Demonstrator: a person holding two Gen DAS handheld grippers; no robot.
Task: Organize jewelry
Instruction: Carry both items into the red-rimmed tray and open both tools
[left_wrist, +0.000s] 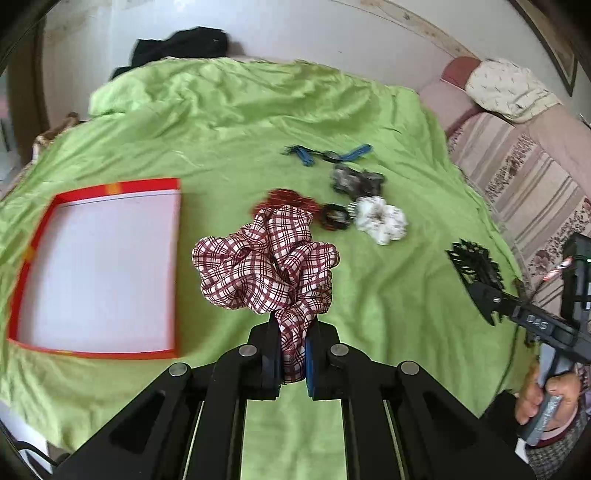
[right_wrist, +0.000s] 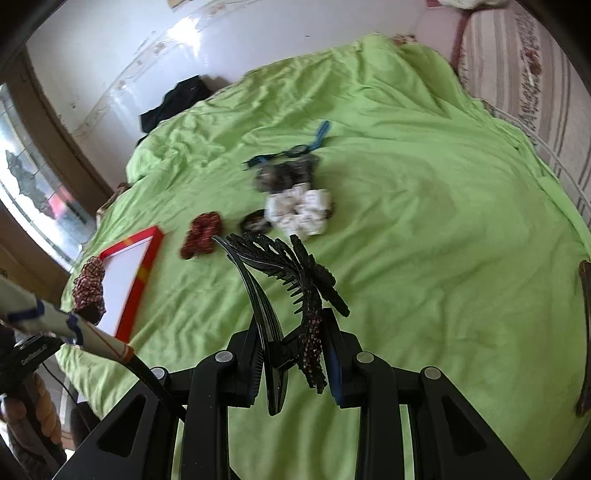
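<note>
My left gripper (left_wrist: 291, 354) is shut on a maroon-and-white plaid scrunchie (left_wrist: 266, 273), which hangs above the green bedspread to the right of a red-rimmed tray (left_wrist: 118, 186) with a white floor. My right gripper (right_wrist: 295, 362) is shut on a black hair claw clip (right_wrist: 288, 280), its teeth fanned out ahead of the fingers. In the left wrist view that claw clip (left_wrist: 474, 264) appears at the right. In the right wrist view the plaid scrunchie (right_wrist: 88, 284) shows at the left, by the tray (right_wrist: 144, 273).
On the green bedspread (left_wrist: 221, 122) lie a dark red scrunchie (right_wrist: 201, 234), a black hair tie (right_wrist: 255, 221), a white scrunchie (right_wrist: 299, 210), a grey-black scrunchie (right_wrist: 284, 175) and blue clips (right_wrist: 317, 136). Black clothing (left_wrist: 181, 48) lies at the far edge. A striped sofa (left_wrist: 524, 177) stands on the right.
</note>
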